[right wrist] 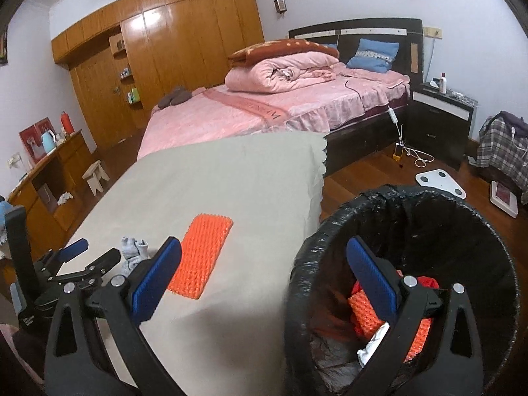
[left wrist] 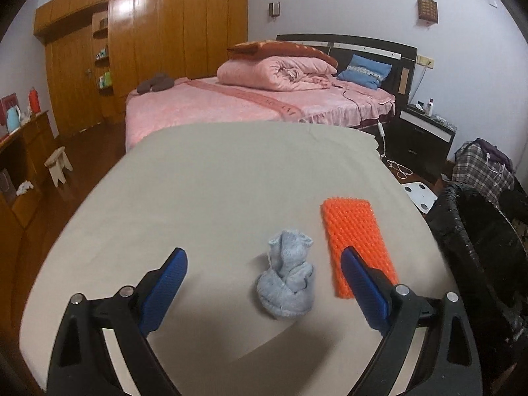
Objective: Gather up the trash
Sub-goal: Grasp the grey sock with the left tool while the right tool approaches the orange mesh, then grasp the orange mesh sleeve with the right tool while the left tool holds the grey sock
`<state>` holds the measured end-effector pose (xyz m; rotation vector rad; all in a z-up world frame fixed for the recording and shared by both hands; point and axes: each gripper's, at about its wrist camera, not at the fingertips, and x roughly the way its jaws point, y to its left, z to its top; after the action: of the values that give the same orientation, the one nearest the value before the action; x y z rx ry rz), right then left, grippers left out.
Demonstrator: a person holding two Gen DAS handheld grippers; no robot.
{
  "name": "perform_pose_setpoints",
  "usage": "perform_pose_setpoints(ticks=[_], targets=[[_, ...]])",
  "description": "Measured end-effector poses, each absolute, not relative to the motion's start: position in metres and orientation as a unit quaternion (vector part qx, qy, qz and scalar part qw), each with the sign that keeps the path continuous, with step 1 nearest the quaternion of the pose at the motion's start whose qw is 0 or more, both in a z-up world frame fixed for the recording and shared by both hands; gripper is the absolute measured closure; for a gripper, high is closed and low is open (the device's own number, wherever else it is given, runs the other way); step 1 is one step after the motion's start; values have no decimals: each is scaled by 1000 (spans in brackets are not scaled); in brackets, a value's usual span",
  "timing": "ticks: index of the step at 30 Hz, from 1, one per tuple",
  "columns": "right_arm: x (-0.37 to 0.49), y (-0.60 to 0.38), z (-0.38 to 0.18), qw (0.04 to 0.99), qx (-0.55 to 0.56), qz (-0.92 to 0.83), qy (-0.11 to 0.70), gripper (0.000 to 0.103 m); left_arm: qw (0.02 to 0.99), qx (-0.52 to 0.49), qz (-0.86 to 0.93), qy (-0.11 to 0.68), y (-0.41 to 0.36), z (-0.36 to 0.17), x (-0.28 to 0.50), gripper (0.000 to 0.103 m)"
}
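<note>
The orange textured pad (left wrist: 358, 246) lies flat on the beige-covered table (left wrist: 214, 181) near its right edge, just beside a balled grey sock (left wrist: 287, 288). The left tool (left wrist: 264, 264) hangs wide open over the sock — empty. The right tool (right wrist: 264, 257) — also spread wide — straddles the rim of the black-lined bin (right wrist: 462, 227), which holds orange and white scraps.

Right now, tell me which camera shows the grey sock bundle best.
The left wrist view: the grey sock bundle lies whole and unblocked on the table, between the open left gripper fingers. The right wrist view shows only part of it, small, behind gripper parts.
</note>
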<state>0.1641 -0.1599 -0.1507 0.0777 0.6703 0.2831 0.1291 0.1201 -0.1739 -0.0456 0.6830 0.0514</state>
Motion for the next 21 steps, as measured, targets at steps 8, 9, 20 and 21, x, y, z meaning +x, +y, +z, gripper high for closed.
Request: perform_pose_setpoints(ticks=[8, 9, 20, 21], targets=[[168, -154, -160, 932, 30, 134, 337, 6, 931, -20, 24, 364, 115, -198, 159, 19], [169, -154, -160, 931, 28, 134, 337, 6, 928, -23, 21, 371, 115, -201, 162, 20], [174, -143, -158, 931, 17, 143, 336, 6, 910, -28, -18, 412, 109, -220, 172, 63], [174, -141, -157, 931, 17, 144, 336, 6, 912, -24, -18, 410, 107, -219, 170, 63]])
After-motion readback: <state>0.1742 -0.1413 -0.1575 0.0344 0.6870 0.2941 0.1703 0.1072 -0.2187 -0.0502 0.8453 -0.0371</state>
